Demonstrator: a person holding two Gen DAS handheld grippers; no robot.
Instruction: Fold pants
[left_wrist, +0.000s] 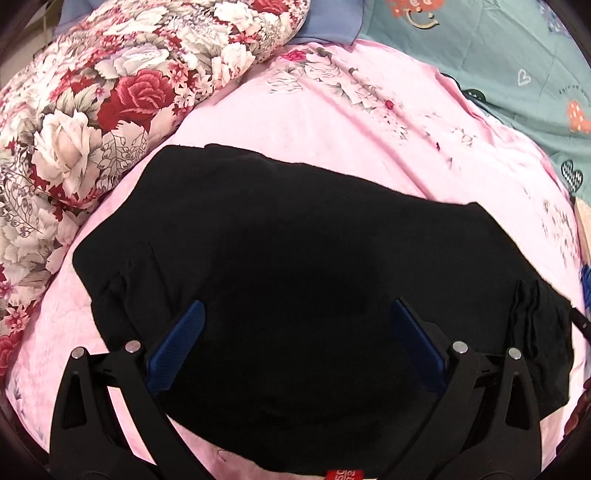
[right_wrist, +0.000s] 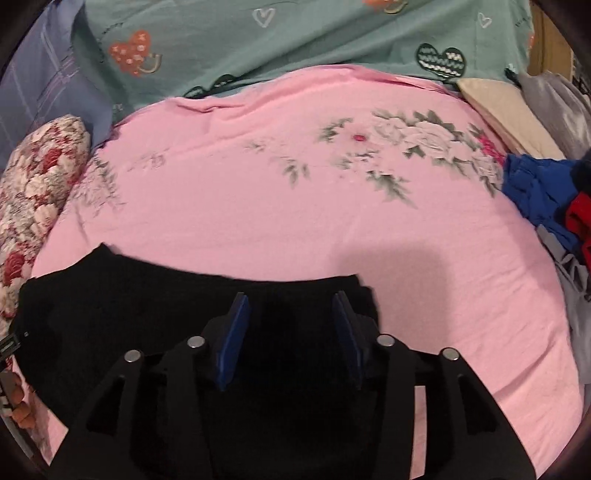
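Left wrist view shows the black pants (left_wrist: 288, 258) lying on the pink sheet (left_wrist: 332, 129), under the wide, empty left gripper (left_wrist: 295, 314). The right gripper (right_wrist: 291, 306) is partly spread, holding nothing. A pinch could catch the sheet too.

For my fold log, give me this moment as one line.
task: fold pants | pants: folded, flat on pink sheet | left gripper: open over pants | right gripper: open over pants edge
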